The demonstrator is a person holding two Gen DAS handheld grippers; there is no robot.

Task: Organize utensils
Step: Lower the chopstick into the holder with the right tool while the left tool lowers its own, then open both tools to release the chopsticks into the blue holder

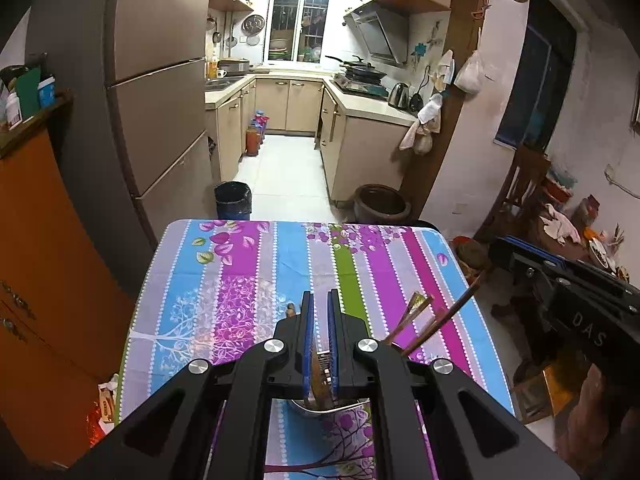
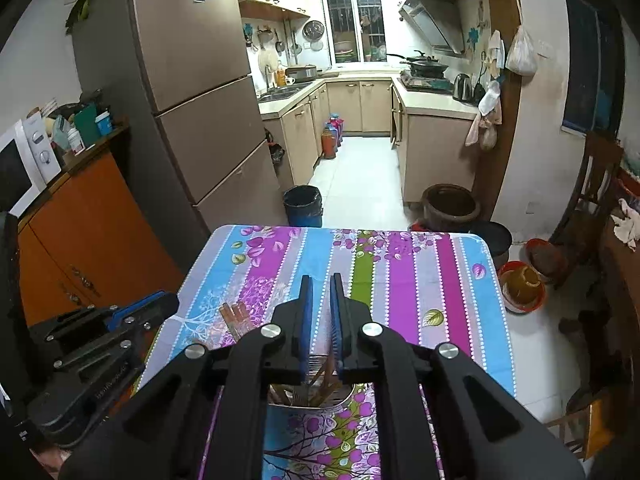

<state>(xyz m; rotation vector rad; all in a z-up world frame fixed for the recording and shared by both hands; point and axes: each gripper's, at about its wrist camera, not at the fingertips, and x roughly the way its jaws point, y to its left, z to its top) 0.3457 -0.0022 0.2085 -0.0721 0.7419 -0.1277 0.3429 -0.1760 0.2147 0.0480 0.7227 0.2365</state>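
Both grippers over a metal utensil holder (image 2: 310, 398)

Left gripper (image 1: 319, 300) jaws pinch a wooden utensil (image 1: 318, 376); right gripper (image 2: 322, 284) jaws pressed nearly together, chopsticks (image 2: 326, 380) between them near the surface (image 2: 420, 280)'s near edge.

The left gripper (image 1: 319, 300) hangs over the near end of the table (image 1: 240, 280), its jaws nearly together on a brown utensil (image 1: 318, 376) above a metal holder (image 1: 320, 405). Chopsticks (image 1: 424, 320) fan up near the table's right edge. The right gripper (image 1: 520, 250) hovers beyond that edge.
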